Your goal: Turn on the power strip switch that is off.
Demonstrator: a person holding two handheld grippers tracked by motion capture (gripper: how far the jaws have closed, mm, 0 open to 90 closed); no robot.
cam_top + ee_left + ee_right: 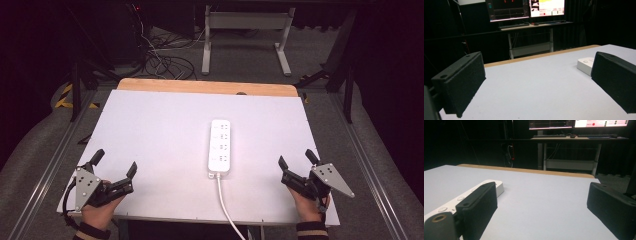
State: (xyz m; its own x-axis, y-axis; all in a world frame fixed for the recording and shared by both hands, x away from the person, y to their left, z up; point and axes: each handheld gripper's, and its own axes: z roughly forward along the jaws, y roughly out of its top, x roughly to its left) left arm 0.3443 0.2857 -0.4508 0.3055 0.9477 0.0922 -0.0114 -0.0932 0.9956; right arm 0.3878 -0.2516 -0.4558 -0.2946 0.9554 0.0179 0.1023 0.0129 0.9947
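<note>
Power strip (220, 146): flat mid-table, cord (227, 210) trailing off near edge.
Left gripper (116, 164): jaws wide apart, empty.
Right gripper (296, 161): same.
Risk: snagging cord likely drags strip.

Power strip (220, 146) — white body, white cord (226, 205). Table (160, 135) — white top surface; light wood edge along the far side. Left gripper (116, 164) and right gripper (296, 161): black jaws, each with a grey three-cornered plate. Floor (35, 150): grey, with a yellow-and-black striped marking (64, 95) at the left. Desk frame (245, 30) beyond the table: light grey.
</note>
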